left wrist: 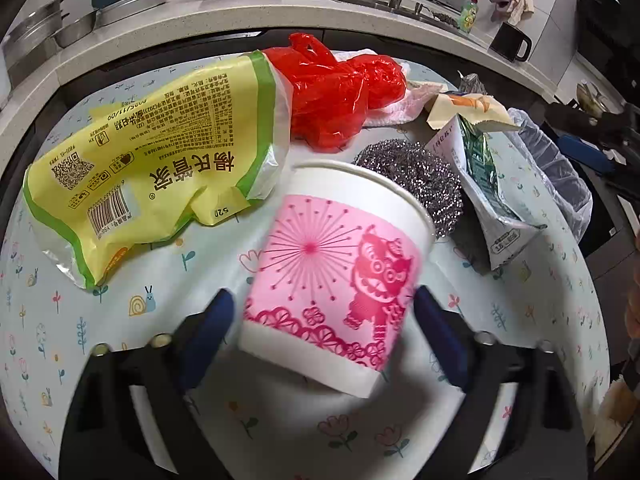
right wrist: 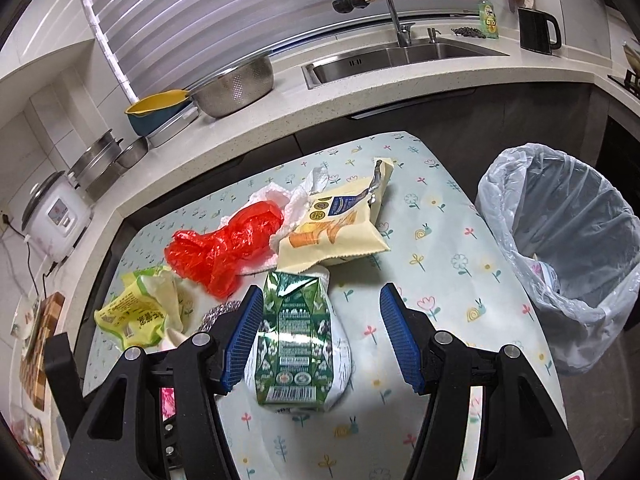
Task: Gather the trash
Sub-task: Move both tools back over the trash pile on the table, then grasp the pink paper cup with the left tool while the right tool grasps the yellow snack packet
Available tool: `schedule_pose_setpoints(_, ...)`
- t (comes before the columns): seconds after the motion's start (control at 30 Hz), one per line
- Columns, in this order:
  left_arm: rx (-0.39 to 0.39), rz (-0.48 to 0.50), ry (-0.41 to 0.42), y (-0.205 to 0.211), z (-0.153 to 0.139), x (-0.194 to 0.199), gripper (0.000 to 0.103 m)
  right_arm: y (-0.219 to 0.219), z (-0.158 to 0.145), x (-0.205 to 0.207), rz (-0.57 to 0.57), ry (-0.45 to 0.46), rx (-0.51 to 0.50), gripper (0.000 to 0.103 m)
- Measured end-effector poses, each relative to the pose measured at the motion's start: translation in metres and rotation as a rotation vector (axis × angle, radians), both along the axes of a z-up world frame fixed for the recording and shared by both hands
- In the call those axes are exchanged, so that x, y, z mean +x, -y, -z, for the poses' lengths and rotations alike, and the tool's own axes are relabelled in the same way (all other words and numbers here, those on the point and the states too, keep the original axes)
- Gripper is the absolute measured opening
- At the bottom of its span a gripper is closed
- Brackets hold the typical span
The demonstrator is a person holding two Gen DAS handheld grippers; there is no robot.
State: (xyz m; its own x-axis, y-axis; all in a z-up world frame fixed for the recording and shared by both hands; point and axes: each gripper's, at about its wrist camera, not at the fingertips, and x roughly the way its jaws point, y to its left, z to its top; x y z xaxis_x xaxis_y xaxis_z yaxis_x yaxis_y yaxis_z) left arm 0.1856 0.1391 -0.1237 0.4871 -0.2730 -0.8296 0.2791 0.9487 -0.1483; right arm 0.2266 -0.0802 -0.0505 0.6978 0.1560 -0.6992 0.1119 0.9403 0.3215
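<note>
Steel scourer (left wrist: 416,184) half hidden behind paper cup (left wrist: 332,280) (tilted).

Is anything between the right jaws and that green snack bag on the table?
Nothing visible. The green snack bag lies flat on the table, already inside the open right gripper, close against its left pad. The bin stands off the table's right edge, with bare tablecloth between.

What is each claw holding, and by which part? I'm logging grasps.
The left claw grips the pink paper cup by its lower sides. The right claw is open, holding nothing.
</note>
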Motion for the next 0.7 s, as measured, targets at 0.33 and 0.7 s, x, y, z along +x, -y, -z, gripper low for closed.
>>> schedule_pose_setpoints(0.33, 0.003, -0.050, 0.010, -0.003, -0.010, -0.003, 0.068, 0.015, 0.016, 0.053, 0.034, -0.022, -0.006, 0.059)
schedule_pose_setpoints(0.7, -0.026, -0.087, 0.017, -0.011, -0.025, -0.011, 0.061, 0.017, 0.044, 0.077, -0.008, -0.082, 0.042, 0.021)
